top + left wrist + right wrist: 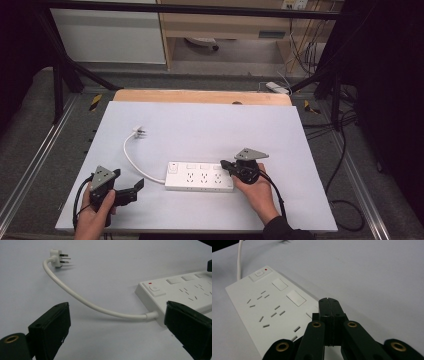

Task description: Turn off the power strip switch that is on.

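Observation:
A white power strip (200, 176) lies flat near the front middle of the table, with several sockets and rocker switches. Its white cable (131, 159) curves back and left to a plug (139, 132) lying on the board. My left gripper (132, 191) stands open just left of the strip, near the cable's exit. In the left gripper view its jaws are wide apart around the cable (87, 303) and the strip's switch end (160, 293), touching neither. My right gripper (329, 306) is shut, its tips over the strip's (262, 307) far end by the last rocker switch (312, 311).
The pale grey board (200, 125) covers the table, with a wooden edge (200, 96) at the back. Black frame bars stand at both sides. Cables and another white strip (277, 87) lie on the floor at the back right.

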`<state>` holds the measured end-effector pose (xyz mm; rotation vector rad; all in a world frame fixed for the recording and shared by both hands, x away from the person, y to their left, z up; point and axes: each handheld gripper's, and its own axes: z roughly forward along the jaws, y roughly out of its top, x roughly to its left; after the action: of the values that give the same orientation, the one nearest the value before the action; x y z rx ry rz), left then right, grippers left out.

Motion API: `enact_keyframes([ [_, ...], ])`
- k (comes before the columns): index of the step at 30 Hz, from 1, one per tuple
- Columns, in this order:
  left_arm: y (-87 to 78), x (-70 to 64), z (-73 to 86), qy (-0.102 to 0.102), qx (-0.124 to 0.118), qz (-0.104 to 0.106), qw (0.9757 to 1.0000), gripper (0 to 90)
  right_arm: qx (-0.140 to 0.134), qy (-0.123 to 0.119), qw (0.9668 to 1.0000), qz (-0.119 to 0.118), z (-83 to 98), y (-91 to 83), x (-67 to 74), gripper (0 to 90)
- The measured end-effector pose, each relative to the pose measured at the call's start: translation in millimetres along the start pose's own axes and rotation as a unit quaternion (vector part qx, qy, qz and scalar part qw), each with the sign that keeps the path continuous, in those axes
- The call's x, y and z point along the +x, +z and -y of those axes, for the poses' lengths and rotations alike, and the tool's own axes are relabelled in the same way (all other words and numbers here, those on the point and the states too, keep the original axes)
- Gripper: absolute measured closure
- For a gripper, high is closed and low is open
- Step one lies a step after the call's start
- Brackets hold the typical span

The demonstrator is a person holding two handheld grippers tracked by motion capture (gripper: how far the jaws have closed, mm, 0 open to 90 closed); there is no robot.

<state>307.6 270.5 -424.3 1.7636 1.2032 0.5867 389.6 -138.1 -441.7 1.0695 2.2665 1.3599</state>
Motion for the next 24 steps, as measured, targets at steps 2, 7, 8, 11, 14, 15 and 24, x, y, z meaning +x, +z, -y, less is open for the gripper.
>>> enact_keyframes([
  [2, 0.0, 0.0, 0.0, 0.000, 0.000, 0.000, 1.0000, 6.9, -0.002, 0.000, 1.0000, 0.000, -1.3, -0.6, 0.3, 90.0],
  [7, -0.1, 0.0, 0.0, 0.000, 0.000, 0.000, 1.0000, 6.9, -0.008, -0.002, 1.0000, 0.001, -5.5, -3.4, 0.2, 90.0],
  [8, -0.1, 0.0, 0.0, 0.000, 0.000, 0.000, 1.0000, 6.9, -0.009, -0.003, 1.0000, 0.001, -6.5, -4.0, 0.0, 90.0],
  [11, 0.0, 0.0, 0.0, 0.000, 0.000, 0.000, 1.0000, 6.9, -0.011, -0.002, 0.9999, 0.001, -8.3, -5.3, 0.2, 90.0],
  [14, -0.1, 0.1, 0.0, 0.001, -0.001, 0.001, 1.0000, 6.9, -0.014, -0.004, 0.9999, 0.002, -11.0, -6.7, -0.5, 90.0],
  [15, -0.1, 0.0, 0.0, 0.000, 0.000, 0.000, 1.0000, 6.9, -0.013, -0.003, 0.9999, 0.001, -11.9, -7.5, -0.7, 90.0],
  [24, 0.0, 0.0, 0.0, 0.000, 0.000, 0.000, 1.0000, 6.9, -0.022, -0.006, 0.9997, -0.007, -19.6, -12.7, -3.0, 84.1],
])
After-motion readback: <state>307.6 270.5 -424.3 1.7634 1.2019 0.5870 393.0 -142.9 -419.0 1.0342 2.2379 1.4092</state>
